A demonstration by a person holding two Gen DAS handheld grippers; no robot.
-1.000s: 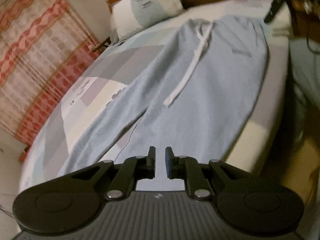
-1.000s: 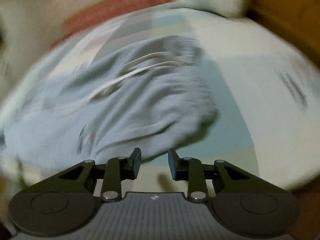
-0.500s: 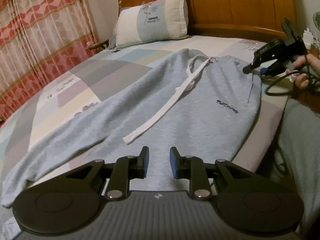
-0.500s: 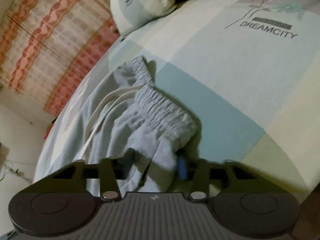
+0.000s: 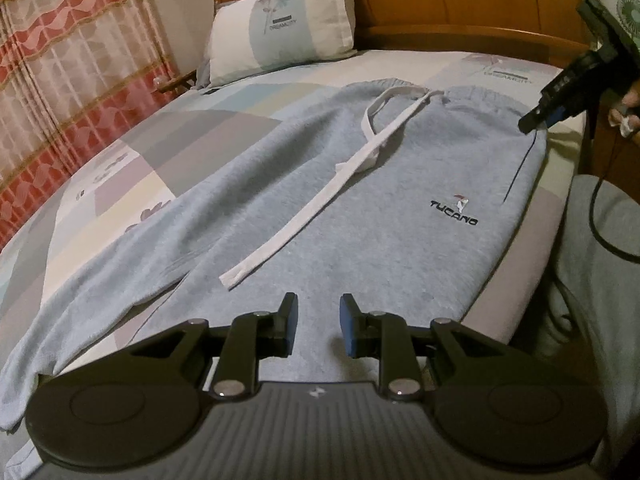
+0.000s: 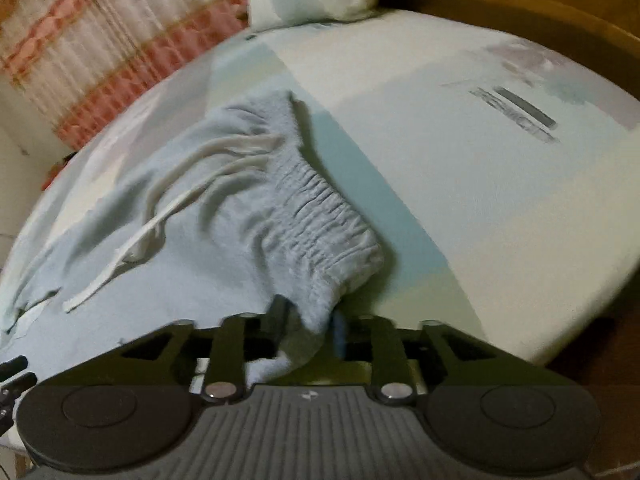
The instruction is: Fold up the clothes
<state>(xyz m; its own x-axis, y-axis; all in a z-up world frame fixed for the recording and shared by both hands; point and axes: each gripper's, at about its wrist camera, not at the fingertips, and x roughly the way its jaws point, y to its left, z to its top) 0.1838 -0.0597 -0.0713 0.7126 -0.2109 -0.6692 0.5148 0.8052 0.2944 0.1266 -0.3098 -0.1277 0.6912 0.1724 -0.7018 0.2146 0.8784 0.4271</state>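
Between the right gripper's (image 6: 306, 324) fingers sat the waistband corner of the light grey fleece sweatpants (image 5: 360, 208), spread across the patchwork bedsheet (image 5: 120, 168); the left gripper (image 5: 314, 324) hovered spread over a leg, and the fold looked set to need both.

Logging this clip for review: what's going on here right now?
A person with two handheld grippers is starting to fold grey sweatpants spread on a bed. The right gripper has closed on the waistband corner, lifting it slightly. The left gripper hovers open above a leg of the pants, holding nothing. The white drawstring lies loose across the front.
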